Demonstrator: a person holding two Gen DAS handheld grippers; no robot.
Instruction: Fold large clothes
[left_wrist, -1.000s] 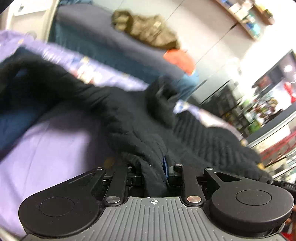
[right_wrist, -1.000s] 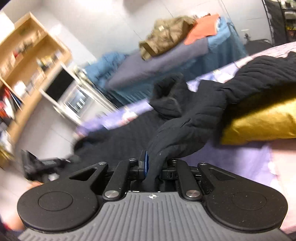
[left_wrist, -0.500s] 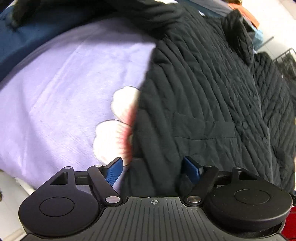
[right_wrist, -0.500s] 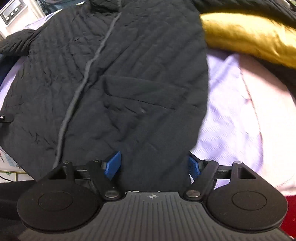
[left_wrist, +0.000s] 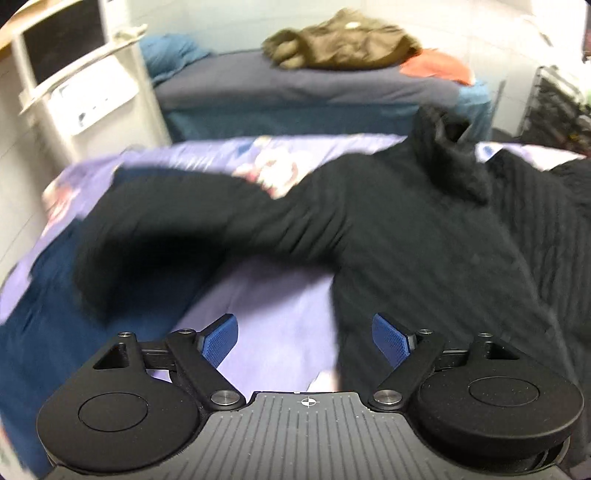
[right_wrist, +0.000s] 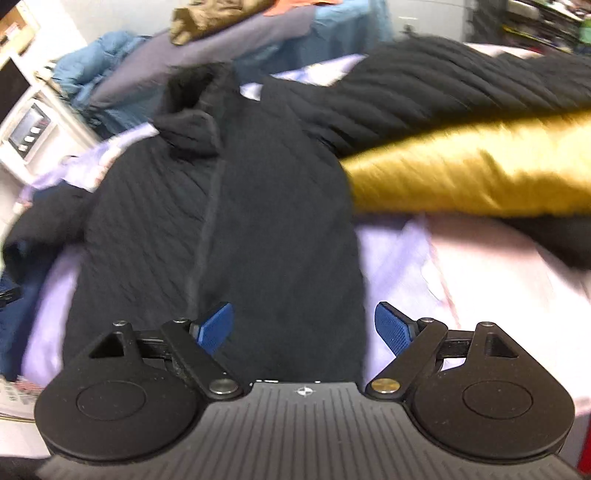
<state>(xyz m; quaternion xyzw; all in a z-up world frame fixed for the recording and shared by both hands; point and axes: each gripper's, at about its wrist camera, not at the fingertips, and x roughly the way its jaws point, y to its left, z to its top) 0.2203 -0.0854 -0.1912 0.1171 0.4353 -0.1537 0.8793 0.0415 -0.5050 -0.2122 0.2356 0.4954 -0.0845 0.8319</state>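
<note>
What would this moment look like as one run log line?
left tool: open, empty | right tool: jaws just opened, empty | black quilted jacket: released, flat on lilac sheet

Lavender floral bedsheet (left_wrist: 280, 325), grey-covered bed behind (left_wrist: 295, 85), olive garment heaped on it (left_wrist: 343, 44) beside orange cloth (left_wrist: 436, 66), light-blue bundle (left_wrist: 170, 51), white shelf unit (left_wrist: 81, 92), gold satin pillow (right_wrist: 472, 170)

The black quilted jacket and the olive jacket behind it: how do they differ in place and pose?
The black quilted jacket lies spread on the near purple bed cover; the olive jacket sits crumpled on the far grey bed. The black one shows one sleeve stretched out; the olive one is bunched. Neither is folded.
</note>
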